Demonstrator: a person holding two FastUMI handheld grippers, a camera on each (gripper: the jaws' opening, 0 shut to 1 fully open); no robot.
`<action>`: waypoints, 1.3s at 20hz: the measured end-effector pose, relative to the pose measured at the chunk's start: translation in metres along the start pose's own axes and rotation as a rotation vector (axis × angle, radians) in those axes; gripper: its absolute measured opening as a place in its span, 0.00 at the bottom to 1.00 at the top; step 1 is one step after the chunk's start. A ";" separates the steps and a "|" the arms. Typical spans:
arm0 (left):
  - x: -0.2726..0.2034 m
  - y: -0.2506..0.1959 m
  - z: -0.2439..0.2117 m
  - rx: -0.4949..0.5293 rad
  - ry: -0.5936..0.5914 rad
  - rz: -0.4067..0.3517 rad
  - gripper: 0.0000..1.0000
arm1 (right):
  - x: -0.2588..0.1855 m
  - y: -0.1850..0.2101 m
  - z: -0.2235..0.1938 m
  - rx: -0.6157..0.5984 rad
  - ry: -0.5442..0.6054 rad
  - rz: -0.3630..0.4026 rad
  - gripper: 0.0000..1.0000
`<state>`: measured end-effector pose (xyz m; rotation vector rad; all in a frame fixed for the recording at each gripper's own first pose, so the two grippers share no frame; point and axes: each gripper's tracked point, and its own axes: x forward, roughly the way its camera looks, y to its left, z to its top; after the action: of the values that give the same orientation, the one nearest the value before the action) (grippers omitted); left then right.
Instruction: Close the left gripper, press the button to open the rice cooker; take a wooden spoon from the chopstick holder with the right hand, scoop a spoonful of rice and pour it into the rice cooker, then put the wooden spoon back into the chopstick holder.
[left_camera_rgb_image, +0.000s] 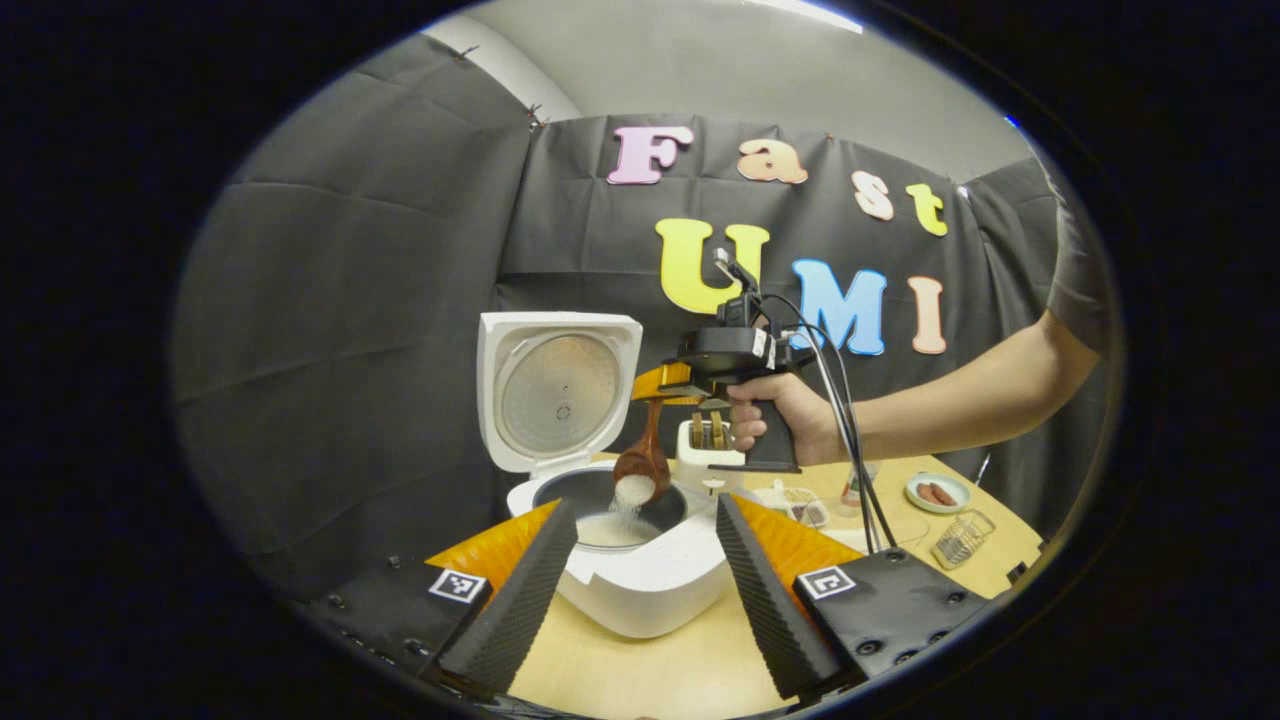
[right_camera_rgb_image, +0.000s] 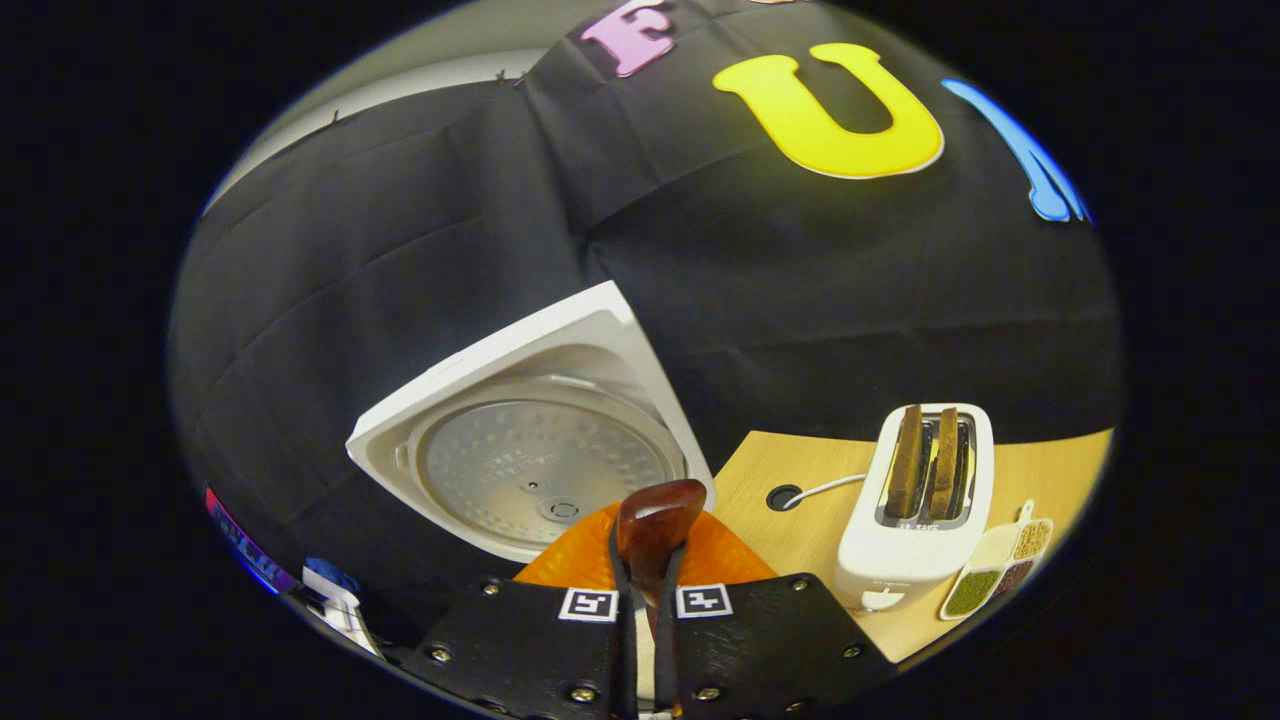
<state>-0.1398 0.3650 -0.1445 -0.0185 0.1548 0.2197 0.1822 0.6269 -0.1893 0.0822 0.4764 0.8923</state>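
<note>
The white rice cooker (left_camera_rgb_image: 650, 590) stands on the table with its lid (left_camera_rgb_image: 556, 398) raised. My left gripper (left_camera_rgb_image: 642, 505) is open, one finger on each side of the cooker's front, touching nothing. A hand holds my right gripper (left_camera_rgb_image: 668, 383) above the pot, shut on the handle of the wooden spoon (left_camera_rgb_image: 645, 455). The spoon's bowl tilts down and rice (left_camera_rgb_image: 628, 495) falls from it onto rice lying in the pot. In the right gripper view, the spoon's handle end (right_camera_rgb_image: 655, 525) sticks up between the shut fingers of the right gripper (right_camera_rgb_image: 646, 590), with the lid (right_camera_rgb_image: 540, 470) just beyond.
A white toaster (right_camera_rgb_image: 920, 500) with two slices stands right of the cooker, also behind the spoon (left_camera_rgb_image: 705, 445). A divided tray of grains (right_camera_rgb_image: 1000, 575) lies beside it. Farther right are a glass (left_camera_rgb_image: 858, 485), a small dish (left_camera_rgb_image: 937, 492) and a wire basket (left_camera_rgb_image: 963, 538).
</note>
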 end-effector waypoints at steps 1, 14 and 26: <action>-0.001 0.000 0.001 0.001 0.001 0.007 0.98 | 0.003 -0.002 -0.005 -0.041 0.011 0.005 0.07; -0.018 -0.007 -0.005 0.057 0.003 0.024 0.98 | -0.004 0.002 -0.009 -0.425 0.002 0.112 0.07; -0.009 -0.036 0.011 0.013 -0.032 -0.016 0.97 | -0.059 -0.052 0.047 0.120 -0.094 0.103 0.07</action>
<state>-0.1392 0.3286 -0.1317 -0.0034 0.1242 0.2029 0.2088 0.5553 -0.1399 0.2597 0.4406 0.9553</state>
